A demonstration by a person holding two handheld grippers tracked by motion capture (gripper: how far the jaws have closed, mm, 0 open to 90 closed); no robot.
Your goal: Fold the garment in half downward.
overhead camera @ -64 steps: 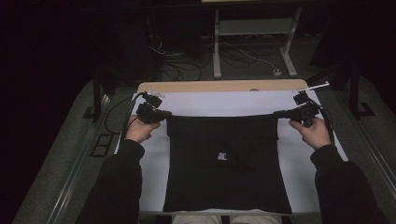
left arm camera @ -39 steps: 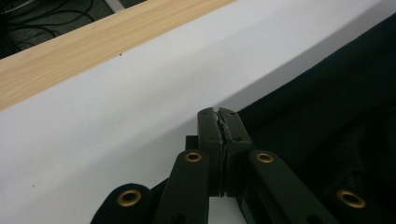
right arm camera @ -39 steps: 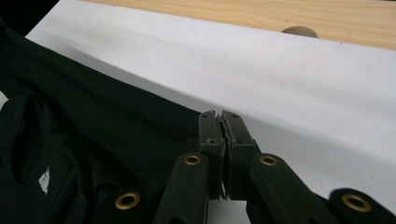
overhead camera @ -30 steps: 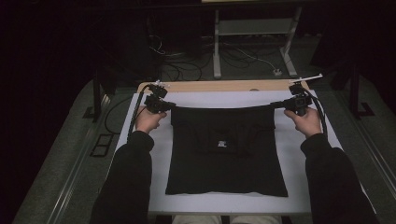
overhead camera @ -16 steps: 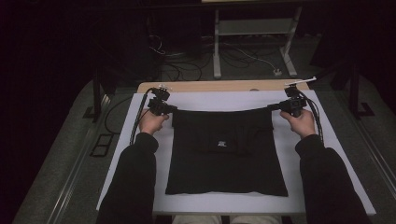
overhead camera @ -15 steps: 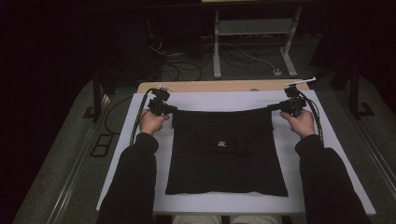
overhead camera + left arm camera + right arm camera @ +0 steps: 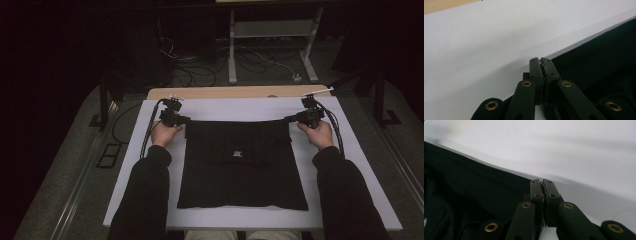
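Black garment [image 7: 242,165] lies spread flat on the white table cover [image 7: 240,106], its far edge pulled straight between our two hands and its near hem close to our side of the table. We hold its far left corner in the left gripper [image 7: 182,120] and its far right corner in the right gripper [image 7: 292,119]; both pairs of jaws are pressed together on the cloth, as the left gripper view [image 7: 540,60] and right gripper view [image 7: 541,181] show from close up.

Compared with the picture from two seconds back, we have carried the cloth away from us toward the wooden table edge [image 7: 235,92] and lowered it, so the slack in the far edge has gone and the fabric has settled onto the cover. Its near edge has moved up the table with it. Since half a second ago little differs. We judge the spreading nearly done: what remains is to let go of both corners and perhaps smooth the faint creases near the small white label [image 7: 237,154].
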